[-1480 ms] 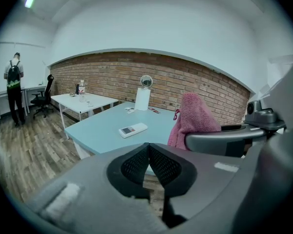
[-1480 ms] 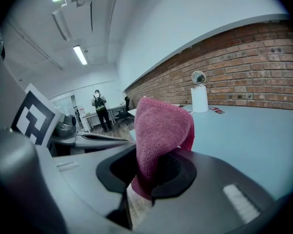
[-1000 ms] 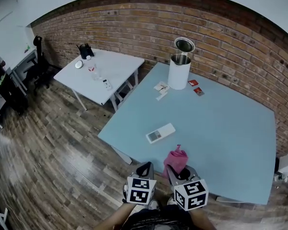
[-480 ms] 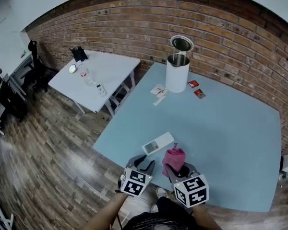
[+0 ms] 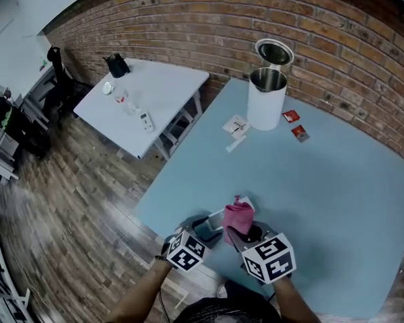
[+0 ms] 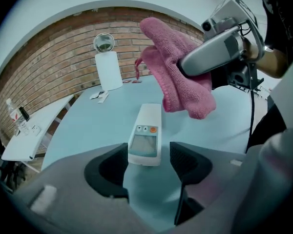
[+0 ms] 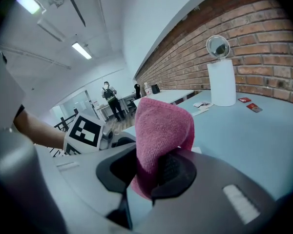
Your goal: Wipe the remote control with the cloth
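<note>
Left gripper view is showing us what the head view is hiding. Our left claw has just been opening, and its jaws are standing wide around the near end of the smooth, white, slab-shaped remote control, not pressing on it, on the pale blue worktop. Rightwards, the fuzzy pink cloth is hanging over its far end, and our right claw is pinching the cloth tight.

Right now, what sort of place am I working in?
Probably an office or lab-style workspace rather than a home: a long red brick wall, a large pale blue table beside a smaller white table, and strip ceiling lights over an open hall beyond.
</note>
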{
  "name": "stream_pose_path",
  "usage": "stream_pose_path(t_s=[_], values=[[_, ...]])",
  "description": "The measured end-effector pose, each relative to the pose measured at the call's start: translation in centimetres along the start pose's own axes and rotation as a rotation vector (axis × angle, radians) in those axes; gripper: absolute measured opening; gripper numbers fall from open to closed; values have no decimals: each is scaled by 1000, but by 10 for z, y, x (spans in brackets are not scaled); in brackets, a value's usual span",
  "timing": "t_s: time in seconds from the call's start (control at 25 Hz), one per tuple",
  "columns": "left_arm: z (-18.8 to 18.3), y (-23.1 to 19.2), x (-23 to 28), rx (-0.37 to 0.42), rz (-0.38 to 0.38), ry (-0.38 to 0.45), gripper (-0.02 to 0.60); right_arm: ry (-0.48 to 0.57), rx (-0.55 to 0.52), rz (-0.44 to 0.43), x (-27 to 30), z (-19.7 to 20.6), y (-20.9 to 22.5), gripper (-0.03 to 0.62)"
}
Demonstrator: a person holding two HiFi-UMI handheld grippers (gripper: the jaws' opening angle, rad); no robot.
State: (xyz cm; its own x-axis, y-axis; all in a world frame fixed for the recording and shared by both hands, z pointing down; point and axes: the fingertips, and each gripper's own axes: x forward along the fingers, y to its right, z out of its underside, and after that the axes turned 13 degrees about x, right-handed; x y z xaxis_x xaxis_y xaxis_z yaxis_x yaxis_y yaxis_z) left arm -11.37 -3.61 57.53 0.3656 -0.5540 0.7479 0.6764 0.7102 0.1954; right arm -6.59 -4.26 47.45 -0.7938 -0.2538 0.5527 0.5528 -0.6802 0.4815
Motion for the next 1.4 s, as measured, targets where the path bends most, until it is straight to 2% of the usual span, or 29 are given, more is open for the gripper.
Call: stream_pose_path(t_s=[0.08, 0.12, 0.16, 0.36, 0.48, 0.6, 0.68, 1.04, 1.4], values=[[5, -3, 4, 1, 25, -14, 280, -15, 19, -32, 12, -1, 1, 74], [6, -2, 6, 2, 44, -19, 326, -21, 30, -44, 18, -1, 2, 74], [7, -1, 8, 8, 63, -26, 345, -28, 41, -54, 23, 0, 4, 74], [11, 2, 17, 64, 132, -73, 342, -57, 105, -114, 42, 2, 8, 74], [11, 4, 19, 68, 162, -68, 336, -76, 135, -151, 54, 4, 6, 74], [9, 9, 20, 77, 197, -50, 299, -92, 136, -176, 68, 6, -1, 74], [8, 11, 20, 85, 211, -41, 273, -112, 108, -170, 77, 10, -3, 74], [10, 14, 21, 105, 251, -35, 273, -166, 23, -83, 94, 27, 4, 74], [11, 11, 21, 90, 251, -30, 276, -104, 86, 22, 84, 16, 39, 74]])
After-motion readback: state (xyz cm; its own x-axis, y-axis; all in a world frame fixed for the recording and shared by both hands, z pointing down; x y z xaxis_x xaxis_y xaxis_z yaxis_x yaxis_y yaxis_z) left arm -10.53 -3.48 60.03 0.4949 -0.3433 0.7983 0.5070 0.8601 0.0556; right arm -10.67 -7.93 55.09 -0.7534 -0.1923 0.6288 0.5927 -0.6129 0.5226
